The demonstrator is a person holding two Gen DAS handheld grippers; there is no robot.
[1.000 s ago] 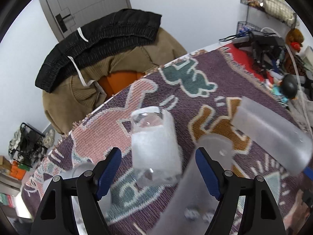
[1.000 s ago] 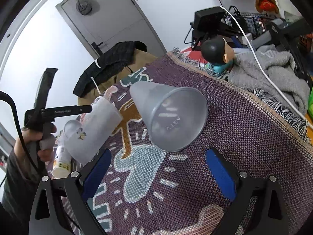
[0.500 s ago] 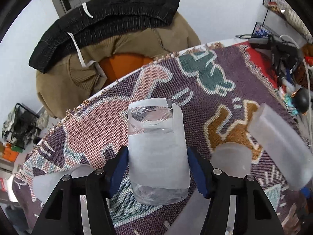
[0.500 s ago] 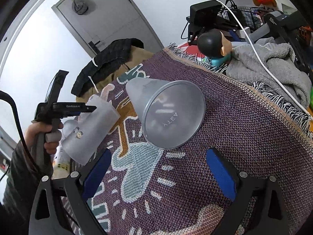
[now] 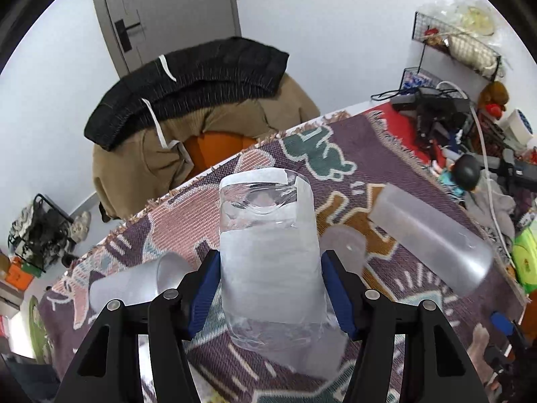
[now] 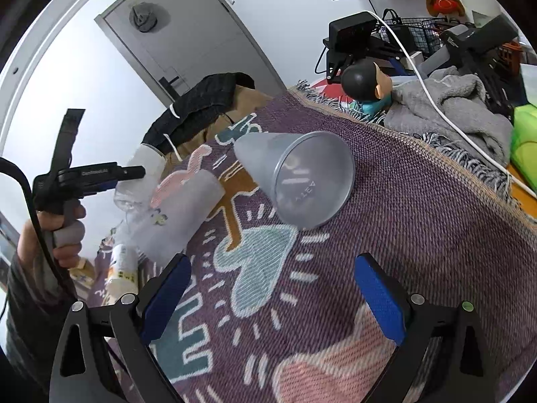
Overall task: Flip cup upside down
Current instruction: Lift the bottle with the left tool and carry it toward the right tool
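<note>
Patterned purple rug covers the table, and everything sits relative to the frosted grey cup lying on its side in the middle of it, open mouth toward the right wrist camera. Far left of that cup, a hand holds the left gripper, its blue pads pinching the sides of a clear cup wrapped in white tape, lifted above the rug with its thick glass base pointing away from the left wrist camera. Just left of the grey cup lies another frosted cup on its side. Nearer the camera than the grey cup, the right gripper hangs with its jaws spread wide, holding nothing. Behind the grey cup to the right stands a black-haired figurine, beside a grey towel
</note>
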